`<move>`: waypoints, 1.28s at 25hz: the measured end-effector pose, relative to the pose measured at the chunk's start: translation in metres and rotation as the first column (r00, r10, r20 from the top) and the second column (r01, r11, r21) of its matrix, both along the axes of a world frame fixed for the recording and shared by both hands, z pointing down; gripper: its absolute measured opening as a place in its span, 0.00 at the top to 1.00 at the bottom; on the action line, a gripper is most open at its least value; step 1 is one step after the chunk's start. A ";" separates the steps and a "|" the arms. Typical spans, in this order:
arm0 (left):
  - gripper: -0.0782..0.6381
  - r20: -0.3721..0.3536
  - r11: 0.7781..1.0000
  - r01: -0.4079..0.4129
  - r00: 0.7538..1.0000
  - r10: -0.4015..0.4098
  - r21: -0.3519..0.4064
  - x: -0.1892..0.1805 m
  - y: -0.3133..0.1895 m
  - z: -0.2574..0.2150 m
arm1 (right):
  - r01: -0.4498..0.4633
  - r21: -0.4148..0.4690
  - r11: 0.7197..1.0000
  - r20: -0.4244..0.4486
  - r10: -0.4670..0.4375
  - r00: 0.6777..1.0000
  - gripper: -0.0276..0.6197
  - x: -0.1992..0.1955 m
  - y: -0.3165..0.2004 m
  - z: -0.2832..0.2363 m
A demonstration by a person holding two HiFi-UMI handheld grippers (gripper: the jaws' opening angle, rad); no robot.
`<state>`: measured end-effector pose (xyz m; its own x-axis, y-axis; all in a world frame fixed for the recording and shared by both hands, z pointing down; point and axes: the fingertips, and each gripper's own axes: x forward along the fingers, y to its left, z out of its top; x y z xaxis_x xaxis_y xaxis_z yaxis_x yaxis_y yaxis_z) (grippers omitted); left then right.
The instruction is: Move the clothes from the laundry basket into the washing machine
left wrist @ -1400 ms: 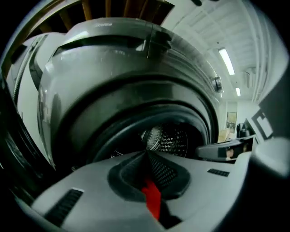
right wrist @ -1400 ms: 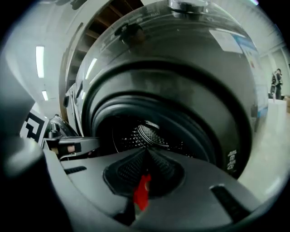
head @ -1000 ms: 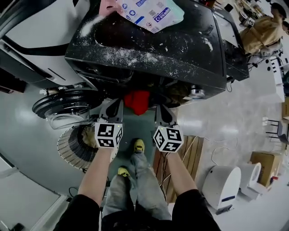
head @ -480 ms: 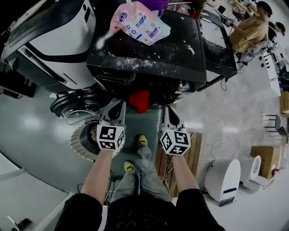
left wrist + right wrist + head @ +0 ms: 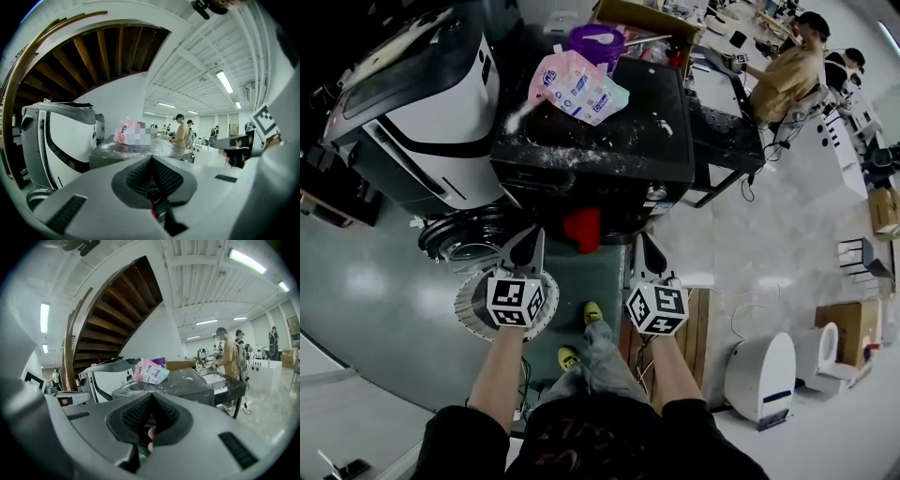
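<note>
I see both grippers raised side by side in front of me. The left gripper [image 5: 529, 242] has its ribbed black pads pressed flat together with nothing between them, and the right gripper [image 5: 644, 244] is equally closed and empty.

Just ahead, between their tips, a soft red garment [image 5: 581, 228] hangs limp from the front of the washing machine [image 5: 609, 150], a boxy black unit whose matte top is dusted with white powder. A crinkled pink plastic bag [image 5: 577, 86] lies on that top, far ahead of the grippers. The machine's round glass door [image 5: 461, 242] stands open left of the left gripper. The round, ribbed laundry basket [image 5: 472, 302] sits on the floor below that gripper's marker cube.

Compared with a second ago, both grippers have risen. The machine looks smaller and more of the glossy floor shows. The red garment hangs where it did.
</note>
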<state>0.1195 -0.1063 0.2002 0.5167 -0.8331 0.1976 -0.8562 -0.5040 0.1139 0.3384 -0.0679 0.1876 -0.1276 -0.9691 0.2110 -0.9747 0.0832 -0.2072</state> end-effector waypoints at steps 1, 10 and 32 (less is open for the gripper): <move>0.88 0.000 1.000 0.002 1.000 -0.002 0.007 -0.002 0.005 -0.008 | 0.012 0.018 1.000 -0.006 -0.012 1.000 0.95 -0.001 0.005 -0.009; 0.88 0.036 0.997 -0.011 0.999 0.008 0.071 -0.015 0.037 -0.055 | 0.014 0.059 0.998 -0.018 -0.013 1.000 0.95 0.012 0.038 -0.048; 0.88 0.046 0.979 -0.012 0.999 0.003 0.205 -0.030 0.102 -0.138 | -0.009 0.145 0.989 -0.035 0.014 0.999 0.95 0.031 0.117 -0.107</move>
<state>0.0896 -0.0046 0.0621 0.5178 -0.8543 0.0458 -0.8540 -0.5193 -0.0314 0.3699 0.0486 0.0811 -0.1108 -0.9912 0.0728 -0.9824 0.0982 -0.1591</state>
